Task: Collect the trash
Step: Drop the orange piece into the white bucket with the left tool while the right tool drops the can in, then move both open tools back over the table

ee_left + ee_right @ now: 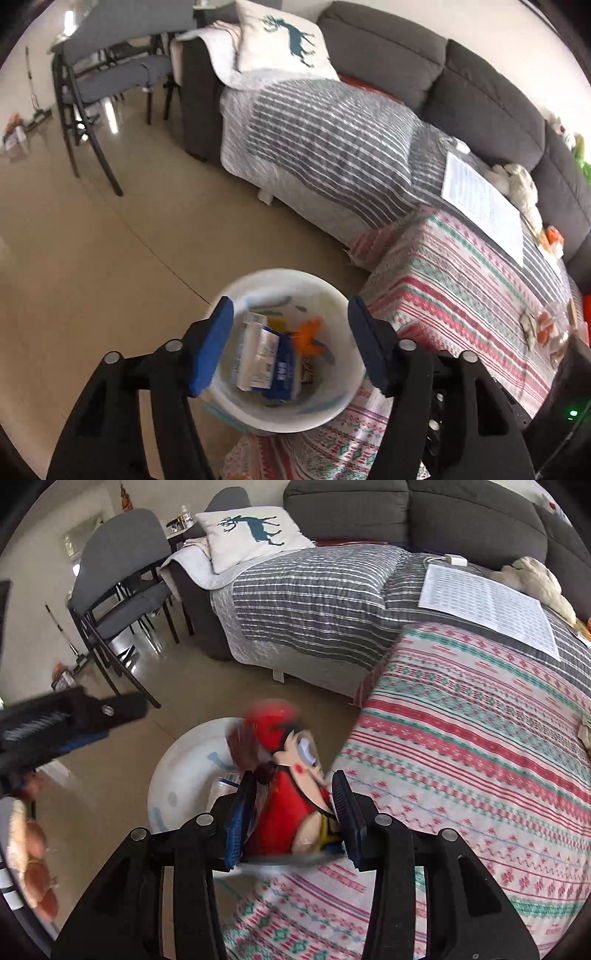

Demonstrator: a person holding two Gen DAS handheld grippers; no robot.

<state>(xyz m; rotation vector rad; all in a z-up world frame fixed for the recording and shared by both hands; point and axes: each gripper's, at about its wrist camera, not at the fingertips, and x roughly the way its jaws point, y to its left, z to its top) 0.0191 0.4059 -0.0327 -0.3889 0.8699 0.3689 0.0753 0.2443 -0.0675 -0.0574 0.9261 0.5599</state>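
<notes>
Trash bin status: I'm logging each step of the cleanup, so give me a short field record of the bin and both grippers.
bin: white round bin on the floor beside the patterned cloth
contents: blue-and-white packaging, orange scrap
left gripper: open, empty, above the bin
right gripper: shut on a red cartoon wrapper, at the bin's edge
wrapper state: not yet dropped

Black tongs (288, 347), blue pads (210, 350), silver round screws (173, 346).
</notes>
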